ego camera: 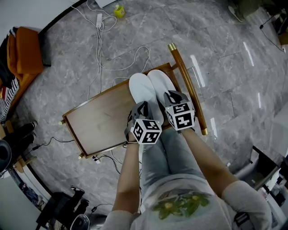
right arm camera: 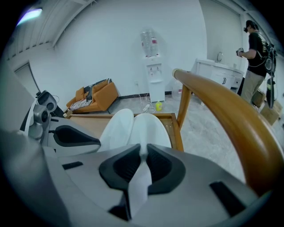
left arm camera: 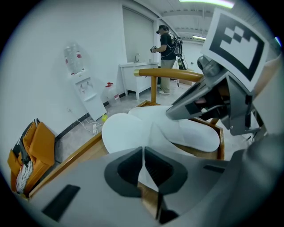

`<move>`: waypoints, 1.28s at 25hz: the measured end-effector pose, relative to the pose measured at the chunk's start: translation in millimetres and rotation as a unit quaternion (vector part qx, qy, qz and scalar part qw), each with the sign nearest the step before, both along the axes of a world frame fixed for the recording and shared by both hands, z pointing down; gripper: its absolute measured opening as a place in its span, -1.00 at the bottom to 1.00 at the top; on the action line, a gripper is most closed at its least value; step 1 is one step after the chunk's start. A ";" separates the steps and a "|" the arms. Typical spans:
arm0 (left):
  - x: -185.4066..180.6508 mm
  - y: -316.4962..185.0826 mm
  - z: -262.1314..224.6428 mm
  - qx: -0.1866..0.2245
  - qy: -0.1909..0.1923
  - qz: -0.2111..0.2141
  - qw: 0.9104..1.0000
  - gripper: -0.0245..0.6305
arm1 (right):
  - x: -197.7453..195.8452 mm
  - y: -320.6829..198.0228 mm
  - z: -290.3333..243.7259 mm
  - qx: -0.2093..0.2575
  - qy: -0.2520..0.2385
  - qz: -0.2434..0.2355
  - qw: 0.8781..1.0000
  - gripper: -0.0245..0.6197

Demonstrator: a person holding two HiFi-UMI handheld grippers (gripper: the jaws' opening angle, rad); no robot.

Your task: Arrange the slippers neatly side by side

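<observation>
Two white slippers lie side by side, toes pointing away, on a wooden bench. My left gripper is shut on the heel edge of the left slipper; in the left gripper view its pads pinch a thin white fold of that slipper. My right gripper is shut on the heel of the right slipper; the right gripper view shows white material squeezed between its pads, with the slipper stretching ahead. The slippers touch along their inner sides.
A wooden rail runs along the bench's right side, close to my right gripper. White cables and a yellow ball lie on the grey floor beyond. An orange sofa stands at the left. A person stands far off.
</observation>
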State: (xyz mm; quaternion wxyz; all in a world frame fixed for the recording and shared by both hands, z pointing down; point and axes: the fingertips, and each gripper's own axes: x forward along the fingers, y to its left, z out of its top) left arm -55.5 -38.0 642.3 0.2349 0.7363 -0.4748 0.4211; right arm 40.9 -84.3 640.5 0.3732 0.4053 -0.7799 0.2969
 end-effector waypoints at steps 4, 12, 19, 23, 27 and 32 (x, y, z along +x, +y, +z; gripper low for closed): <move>2.1 2.5 4.1 -0.013 -0.006 0.011 1.000 -0.52 | 0.5 -1.3 -0.5 0.001 -0.001 0.000 1.000 -0.79; -8.4 -0.7 11.7 -0.024 -0.016 -0.034 0.999 -0.81 | 4.7 -3.3 -0.7 0.001 -0.004 0.003 1.000 -0.79; -8.9 2.2 5.0 -0.023 -0.005 -0.047 0.999 -0.83 | 8.5 -7.1 -3.1 0.010 -0.001 0.018 1.000 -0.79; -10.4 6.7 5.1 -0.023 -0.011 -0.045 0.999 -0.83 | 11.1 -9.7 -5.8 0.017 -0.001 0.033 0.999 -0.79; -12.0 10.5 6.9 -0.022 -0.014 -0.041 0.999 -0.83 | 13.3 -11.8 -9.0 0.027 -0.002 0.044 0.999 -0.79; -14.2 11.9 5.4 -0.019 -0.015 -0.041 0.999 -0.83 | 13.4 -9.9 -14.2 0.027 -0.016 0.065 0.997 -0.79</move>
